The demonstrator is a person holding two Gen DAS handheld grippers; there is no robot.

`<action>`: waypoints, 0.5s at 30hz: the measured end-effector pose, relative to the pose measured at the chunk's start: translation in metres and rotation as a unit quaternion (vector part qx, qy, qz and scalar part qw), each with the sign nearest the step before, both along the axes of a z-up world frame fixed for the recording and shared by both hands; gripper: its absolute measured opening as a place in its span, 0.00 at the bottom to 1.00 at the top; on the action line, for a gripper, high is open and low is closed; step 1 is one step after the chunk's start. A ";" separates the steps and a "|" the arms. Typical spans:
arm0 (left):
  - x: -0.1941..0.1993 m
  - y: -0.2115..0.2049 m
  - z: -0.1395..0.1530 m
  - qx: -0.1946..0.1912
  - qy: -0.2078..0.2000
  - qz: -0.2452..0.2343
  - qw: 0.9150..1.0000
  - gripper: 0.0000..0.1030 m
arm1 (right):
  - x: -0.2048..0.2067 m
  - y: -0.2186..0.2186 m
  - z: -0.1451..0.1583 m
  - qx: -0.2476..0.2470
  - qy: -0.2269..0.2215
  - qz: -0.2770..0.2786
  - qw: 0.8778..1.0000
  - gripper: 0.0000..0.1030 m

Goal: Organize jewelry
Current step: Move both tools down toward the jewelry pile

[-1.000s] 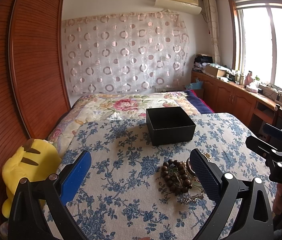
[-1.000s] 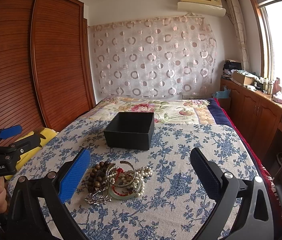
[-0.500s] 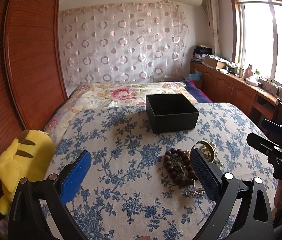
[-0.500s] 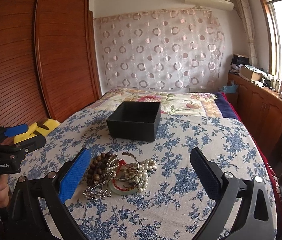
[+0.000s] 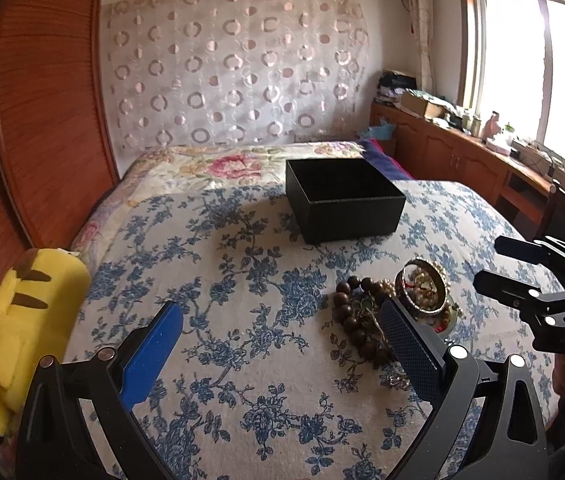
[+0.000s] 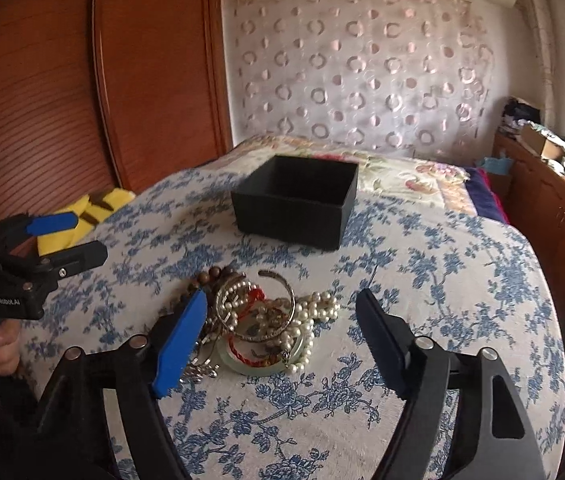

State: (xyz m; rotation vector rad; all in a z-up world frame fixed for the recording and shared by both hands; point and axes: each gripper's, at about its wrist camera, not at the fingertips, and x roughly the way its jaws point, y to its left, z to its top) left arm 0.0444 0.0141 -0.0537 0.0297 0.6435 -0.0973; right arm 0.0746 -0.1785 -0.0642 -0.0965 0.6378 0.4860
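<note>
In the left wrist view, the left tongs (image 5: 280, 344) are seen spread wide and empty above the blue-flowered bedspread (image 5: 218, 280), with the jewelry pile (image 5: 394, 312) lying on the cloth just beside the right finger and partly hidden behind it. The black box (image 5: 342, 200) stands open farther up the bed, apart from the pile, and nothing can be made out inside it. The right tongs (image 5: 522, 276) are visible at the right edge, near the pile. A risk is judged here: if both tongs are brought onto the heap together, they could be knocked against each other. In the right wrist view, the right tongs (image 6: 282, 336) are held wide and empty, with the pile framed between the fingers; wooden beads (image 6: 210, 276), a metal bangle (image 6: 278, 312), a red cord (image 6: 242, 344), a pale green bangle (image 6: 258, 364) and a string of pearls (image 6: 318, 312) are seen overlapping and apparently interlaced. If one piece is pinched and lifted, others are likely to be dragged along and dropped short of the box, or a strand could be strained. The soft bedspread could also be caught between the fingers, and a thin bangle may slip from the pads. The left tongs (image 6: 70, 240) are seen well to the left.
</note>
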 end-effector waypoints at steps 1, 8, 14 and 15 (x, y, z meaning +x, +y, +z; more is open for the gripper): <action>0.003 0.000 -0.002 0.000 0.003 -0.003 1.000 0.93 | 0.003 0.001 -0.002 -0.002 0.006 0.003 1.000 0.74; 0.020 -0.001 -0.017 -0.011 0.025 -0.028 0.999 0.89 | 0.024 0.014 -0.017 -0.016 0.038 0.034 0.999 0.67; 0.032 -0.006 -0.023 -0.012 0.043 -0.048 0.998 0.76 | 0.046 0.021 -0.026 -0.026 0.059 0.036 0.997 0.41; 0.035 -0.006 -0.025 -0.013 0.047 -0.052 0.997 0.75 | 0.049 0.020 -0.027 -0.023 0.062 0.033 0.997 0.40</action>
